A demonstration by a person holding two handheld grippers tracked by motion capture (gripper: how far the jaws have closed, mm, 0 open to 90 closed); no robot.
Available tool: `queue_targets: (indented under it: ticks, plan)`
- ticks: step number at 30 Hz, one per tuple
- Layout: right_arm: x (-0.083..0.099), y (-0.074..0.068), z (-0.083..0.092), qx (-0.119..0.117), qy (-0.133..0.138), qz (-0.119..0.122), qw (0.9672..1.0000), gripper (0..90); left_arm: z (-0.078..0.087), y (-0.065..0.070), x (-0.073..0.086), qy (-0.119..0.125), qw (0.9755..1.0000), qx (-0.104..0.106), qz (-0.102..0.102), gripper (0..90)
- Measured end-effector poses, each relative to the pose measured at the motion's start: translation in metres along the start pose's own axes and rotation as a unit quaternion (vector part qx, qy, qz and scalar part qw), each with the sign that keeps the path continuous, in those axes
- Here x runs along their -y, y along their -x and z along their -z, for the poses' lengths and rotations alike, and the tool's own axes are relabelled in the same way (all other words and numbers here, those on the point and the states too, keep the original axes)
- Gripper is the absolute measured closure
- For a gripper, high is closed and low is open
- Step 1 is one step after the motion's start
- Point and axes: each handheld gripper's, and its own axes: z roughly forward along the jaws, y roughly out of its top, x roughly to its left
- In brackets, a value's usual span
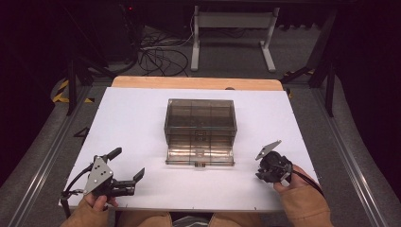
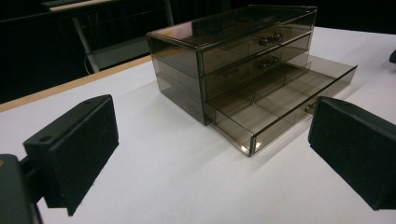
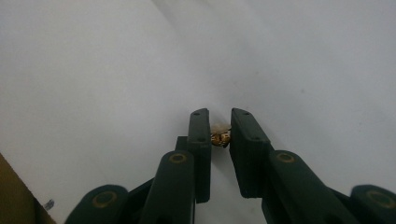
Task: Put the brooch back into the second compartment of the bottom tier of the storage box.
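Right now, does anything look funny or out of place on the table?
The bottom drawer of the smoky clear drawer box sticks out open and looks empty, while the two above are closed. The right tool pinches something tiny and golden.

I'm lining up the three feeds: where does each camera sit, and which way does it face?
High view: above the person's side, looking forward and down on the table; shows both hands, left claw, right claw.
Left gripper view: rides the left claw, faces the drawer box, shared with high view.
Right gripper view: rides the right claw, faces down; small gold object pinched.
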Motion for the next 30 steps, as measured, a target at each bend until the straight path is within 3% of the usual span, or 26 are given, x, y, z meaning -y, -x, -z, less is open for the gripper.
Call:
queue_targets:
  ticks: [7,15,18,25,30]
  plan:
    - [0.001,0.001,0.011,0.018,0.045,-0.001,0.9988,79.0,0.000,0.000,0.000,0.000,1.0000,-0.001,0.000,2.5]
    - [0.003,0.000,0.023,0.029,0.102,-0.002,0.9943,79.0,0.000,0.000,0.000,0.000,1.0000,-0.001,0.002,2.6]
    - [0.005,0.002,0.028,0.027,0.135,-0.007,0.9905,78.9,0.000,0.000,0.000,0.000,1.0000,-0.001,0.002,2.5]
    - [0.009,0.004,0.032,0.019,0.175,-0.013,0.9843,79.0,0.000,0.000,0.000,0.000,1.0000,-0.003,0.002,2.5]
    - [0.012,0.008,0.036,0.011,0.211,-0.023,0.9772,78.9,0.000,0.000,0.000,-0.001,1.0000,-0.002,0.003,2.5]
